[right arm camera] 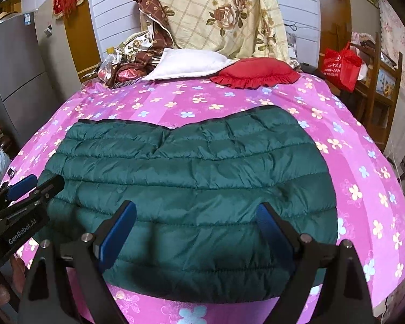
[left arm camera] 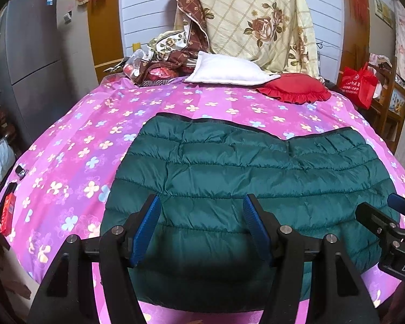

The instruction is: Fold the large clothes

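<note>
A dark green quilted puffer jacket (left arm camera: 243,172) (right arm camera: 191,172) lies flat and folded on the pink flowered bedspread (left arm camera: 75,145) (right arm camera: 359,162). My left gripper (left arm camera: 201,205) hovers open over the jacket's near left part, nothing between its blue pads. My right gripper (right arm camera: 195,209) hangs open over the jacket's near right part, also empty. Each gripper shows at the edge of the other's view: the right one (left arm camera: 391,216) at the right, the left one (right arm camera: 32,186) at the left.
At the head of the bed lie a white pillow (left arm camera: 229,70), a red frilled cushion (left arm camera: 294,87) and a heap of floral bedding (left arm camera: 256,19). A grey fridge (left arm camera: 32,62) stands left. A red bag (left arm camera: 359,83) sits on wooden shelves at the right.
</note>
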The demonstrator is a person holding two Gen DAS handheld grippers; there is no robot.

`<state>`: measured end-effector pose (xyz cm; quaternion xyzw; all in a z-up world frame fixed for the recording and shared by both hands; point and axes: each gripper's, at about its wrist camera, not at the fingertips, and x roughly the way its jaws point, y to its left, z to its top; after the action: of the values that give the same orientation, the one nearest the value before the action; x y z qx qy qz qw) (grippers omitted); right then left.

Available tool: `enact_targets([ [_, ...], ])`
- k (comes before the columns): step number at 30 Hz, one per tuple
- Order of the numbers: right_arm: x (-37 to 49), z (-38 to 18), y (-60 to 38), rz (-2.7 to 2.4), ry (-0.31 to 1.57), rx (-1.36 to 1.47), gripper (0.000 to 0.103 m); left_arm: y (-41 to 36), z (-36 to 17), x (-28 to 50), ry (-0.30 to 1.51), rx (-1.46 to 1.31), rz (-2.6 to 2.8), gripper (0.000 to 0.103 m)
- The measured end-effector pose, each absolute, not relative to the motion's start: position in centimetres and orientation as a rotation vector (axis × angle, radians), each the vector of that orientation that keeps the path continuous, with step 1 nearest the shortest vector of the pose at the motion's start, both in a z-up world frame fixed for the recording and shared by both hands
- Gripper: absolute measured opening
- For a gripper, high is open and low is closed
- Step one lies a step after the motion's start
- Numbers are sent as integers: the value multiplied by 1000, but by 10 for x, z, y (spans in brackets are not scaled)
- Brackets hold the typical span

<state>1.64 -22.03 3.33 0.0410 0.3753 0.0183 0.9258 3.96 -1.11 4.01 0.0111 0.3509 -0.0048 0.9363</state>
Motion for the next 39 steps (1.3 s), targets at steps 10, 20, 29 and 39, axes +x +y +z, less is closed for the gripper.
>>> enact_targets([
  [10,19,31,-220,36,783,96,93,-12,37,39,720,25,-9,49],
  [20,21,28,-219,41,791,106,93,-11,34,40,728,22,-8,49],
  [29,25,26,-221,47,801,119,93,-9,32,42,725,27,-5,49],
  [39,26,26,-221,49,798,127,93,-9,33,42,724,25,-5,49],
])
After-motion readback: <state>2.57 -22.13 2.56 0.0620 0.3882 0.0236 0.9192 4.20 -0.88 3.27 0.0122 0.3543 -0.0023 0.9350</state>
